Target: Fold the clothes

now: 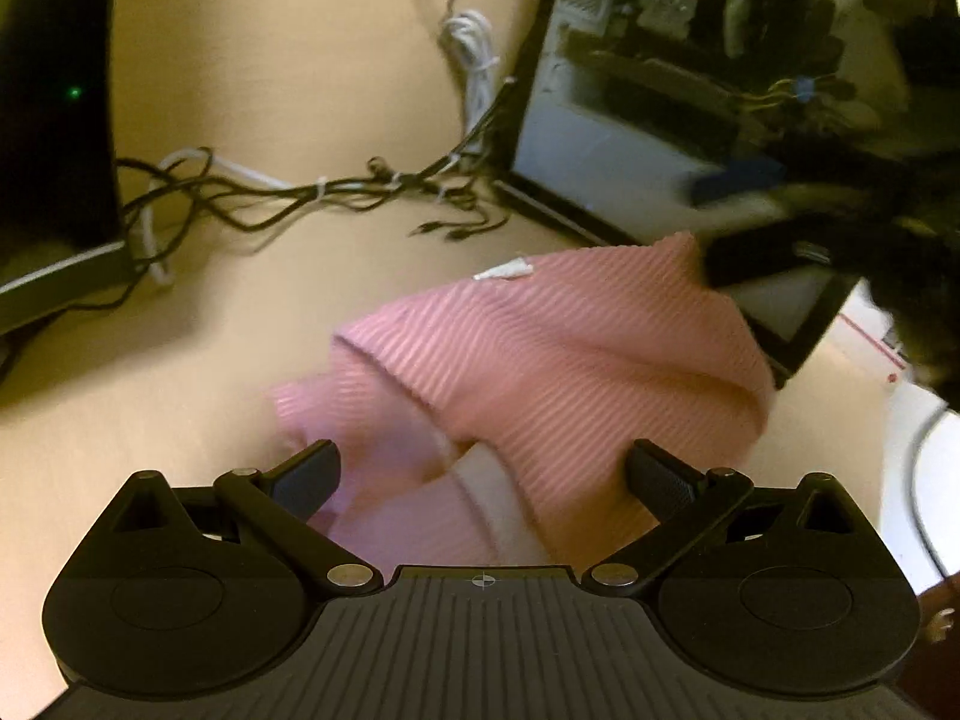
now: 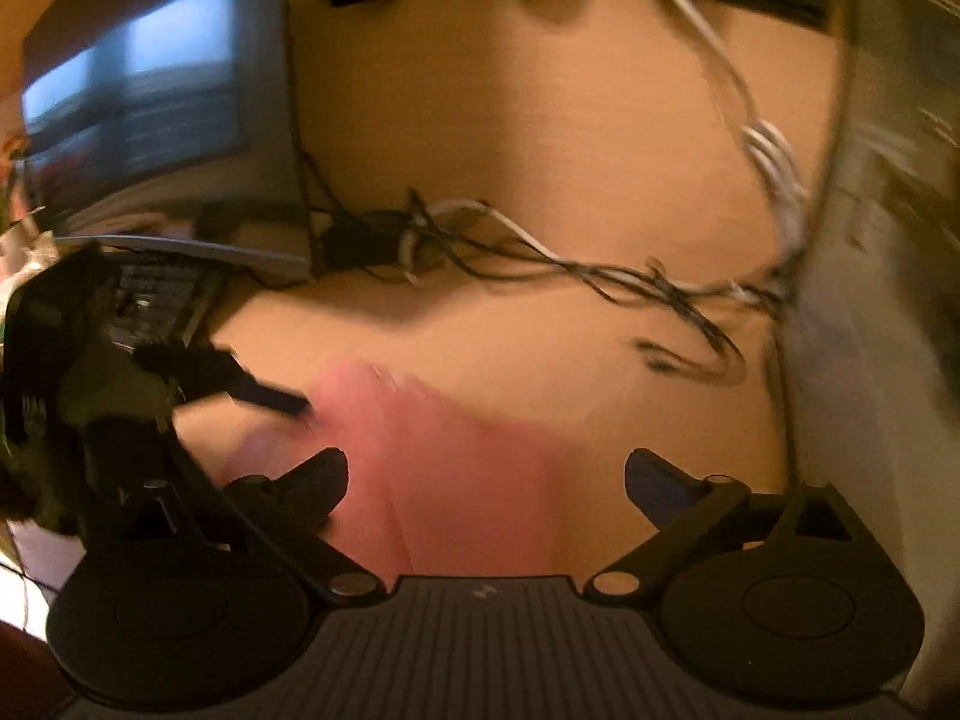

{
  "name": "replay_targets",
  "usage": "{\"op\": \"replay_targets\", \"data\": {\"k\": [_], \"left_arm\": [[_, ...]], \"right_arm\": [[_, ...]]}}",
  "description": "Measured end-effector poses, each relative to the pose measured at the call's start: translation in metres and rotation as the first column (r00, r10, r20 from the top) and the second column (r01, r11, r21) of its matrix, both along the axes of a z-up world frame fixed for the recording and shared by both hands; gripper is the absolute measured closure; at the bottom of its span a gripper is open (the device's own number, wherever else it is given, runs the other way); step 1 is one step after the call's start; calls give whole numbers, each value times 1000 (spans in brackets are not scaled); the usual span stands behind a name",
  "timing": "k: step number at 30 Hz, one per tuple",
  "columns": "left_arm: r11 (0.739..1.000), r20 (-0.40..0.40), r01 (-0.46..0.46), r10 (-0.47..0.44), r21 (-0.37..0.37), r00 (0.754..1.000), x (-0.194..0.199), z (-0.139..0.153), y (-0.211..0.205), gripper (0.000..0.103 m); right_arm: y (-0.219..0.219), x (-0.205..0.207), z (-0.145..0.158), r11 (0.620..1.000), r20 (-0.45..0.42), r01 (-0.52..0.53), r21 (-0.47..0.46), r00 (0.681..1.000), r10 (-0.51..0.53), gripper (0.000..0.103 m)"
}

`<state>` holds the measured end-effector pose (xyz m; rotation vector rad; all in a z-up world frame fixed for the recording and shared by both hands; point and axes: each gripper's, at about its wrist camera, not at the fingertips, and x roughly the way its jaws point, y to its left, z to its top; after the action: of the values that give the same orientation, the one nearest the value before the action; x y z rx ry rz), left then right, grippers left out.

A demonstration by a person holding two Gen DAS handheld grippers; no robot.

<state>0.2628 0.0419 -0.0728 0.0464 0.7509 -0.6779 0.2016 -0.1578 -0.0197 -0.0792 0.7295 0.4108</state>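
The soft pink ribbed knit top (image 1: 540, 372) lies bunched on the tan worktop (image 1: 300, 90). It looks light and floppy; grab an edge. Both the left gripper (image 1: 480, 474) and right gripper (image 2: 486, 480) are spread wide, holding nothing.

So: one pink ribbed garment (image 1: 576, 360), two grippers (image 1: 483, 468) (image 2: 486, 474), one keyboard (image 2: 159, 300), one cable tangle (image 1: 312, 192), one open computer case (image 1: 690, 78).
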Motion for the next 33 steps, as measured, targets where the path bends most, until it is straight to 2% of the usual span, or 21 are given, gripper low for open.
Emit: {"op": "replay_targets", "data": {"k": [2, 4, 5, 6, 7, 8, 9, 11, 12, 14, 16, 18, 19, 20, 21, 23, 25, 28, 31, 33], "left_arm": [[999, 4, -34, 34, 18, 999, 1, -1, 10, 0], [998, -6, -67, 67, 19, 998, 4, -1, 21, 0], [996, -16, -83, 83, 13, 996, 6, 0, 28, 0], [995, -27, -99, 99, 8, 995, 8, 0, 34, 0], [994, -36, -113, 113, 2, 993, 9, 1, 39, 0], [994, -34, -106, 106, -12, 994, 8, 4, 42, 0], [996, -25, -76, 75, -42, 997, 6, 11, 44, 0], [995, 9, 8, -7, -101, 1000, -1, 26, 45, 0], [990, 32, 58, -54, -126, 998, -4, 35, 45, 0], [981, 68, 142, -134, -129, 989, -8, 45, 42, 0], [976, 68, 188, -181, -112, 981, -6, 47, 35, 0], [975, 50, 207, -204, -77, 978, 0, 41, 24, 0], [977, 43, 207, -205, -56, 978, 3, 37, 20, 0], [978, 37, 207, -206, -35, 978, 6, 34, 15, 0], [978, 31, 206, -206, -15, 978, 9, 30, 10, 0], [980, 33, 199, -199, 4, 979, 13, 29, 5, 0], [978, 42, 207, -206, -10, 978, 16, 35, 6, 0], [976, 48, 214, -213, -28, 976, 26, 39, 6, 0], [976, 37, 213, -211, -41, 977, 42, 36, 3, 0], [981, -11, 186, -187, -59, 982, 57, 26, 0, 0]], "right_arm": [[-9, -5, -10, 999, -20, 46, 27, 999, -45, 23], [-14, 4, -23, 993, -76, 84, 87, 994, -77, 24], [-16, 10, -30, 988, -104, 102, 115, 990, -90, 32], [-17, 15, -37, 984, -133, 117, 138, 986, -98, 44], [-16, 22, -42, 980, -165, 120, 161, 982, -93, 77], [-13, 26, -43, 978, -179, 110, 176, 981, -78, 84], [-7, 26, -39, 983, -156, 76, 169, 987, -50, 84], [12, 21, -26, 995, -66, -51, 85, 996, 57, 85], [21, 21, -21, 994, -32, -107, 38, 994, 108, 85], [36, 29, -15, 984, 10, -176, -25, 984, 176, 86], [45, 47, -20, 980, 16, -192, -51, 981, 193, 85], [48, 74, -41, 985, -15, -155, -83, 988, 154, 85], [46, 87, -55, 988, -41, -114, -105, 993, 110, 81], [42, 94, -63, 993, -58, -65, -99, 997, 59, 69], [37, 96, -68, 997, -70, -13, -79, 997, 8, 62], [25, 96, -72, 996, -85, 79, -46, 993, -83, 37], [8, 84, -61, 989, -75, 146, -22, 986, -147, 26], [-18, 59, -47, 975, -110, 210, 78, 973, -201, 17], [-38, 41, -47, 947, -221, 242, 209, 955, -195, 12], [-43, 29, -57, 926, -304, 260, 275, 937, -173, 13]]}}
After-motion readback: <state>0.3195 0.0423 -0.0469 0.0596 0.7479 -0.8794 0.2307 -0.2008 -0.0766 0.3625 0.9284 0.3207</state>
